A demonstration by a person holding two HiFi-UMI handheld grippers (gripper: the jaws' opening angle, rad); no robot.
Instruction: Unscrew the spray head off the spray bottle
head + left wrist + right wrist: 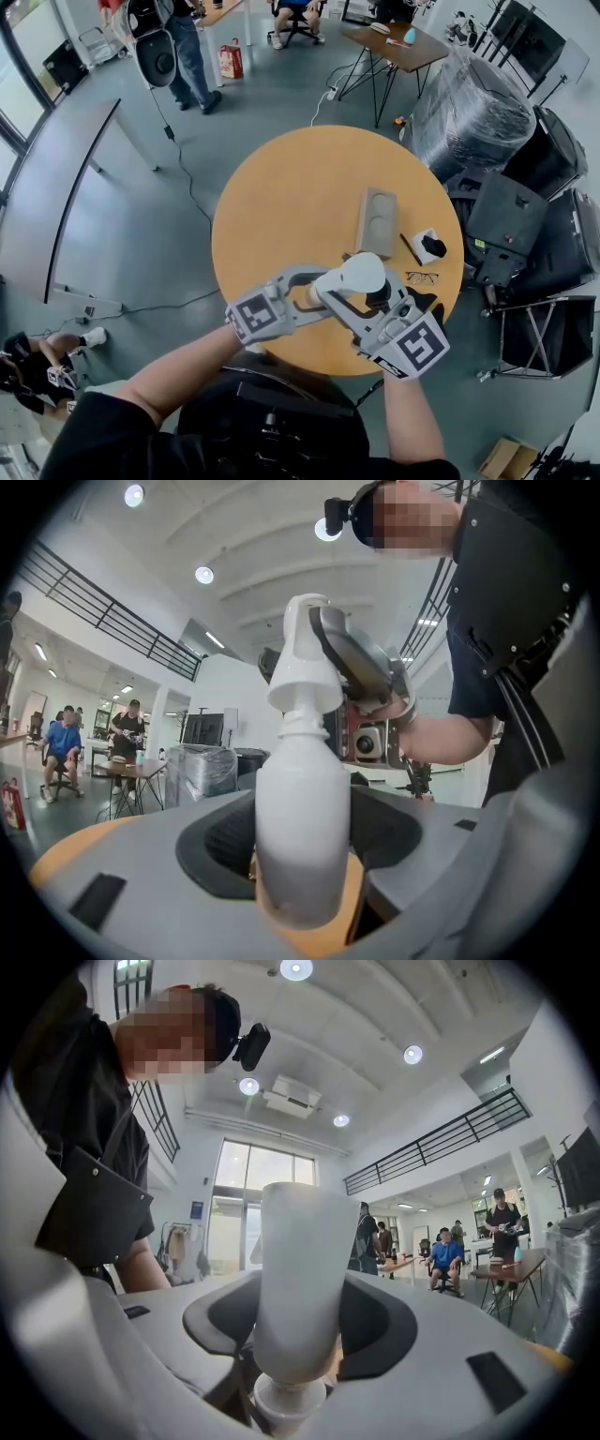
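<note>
A white spray bottle (352,277) is held above the near edge of the round wooden table (281,206). In the left gripper view its body (302,827) stands upright between the dark pads, and my left gripper (302,855) is shut on it. The spray head (305,658) rises above it, with my right gripper (370,682) clamped on it from behind. In the right gripper view the spray head (298,1279) fills the gap between the pads, the bottle's collar (289,1396) below it. My right gripper (295,1335) is shut on the head. From above, both grippers (323,286) (367,298) meet at the bottle.
On the table beyond the bottle lie a grey tray with two round recesses (377,221), a thin dark stick (411,248), a small white and black object (429,246) and a pair of glasses (422,277). Plastic-wrapped chairs (473,112) stand at the right. A person (187,47) stands far back.
</note>
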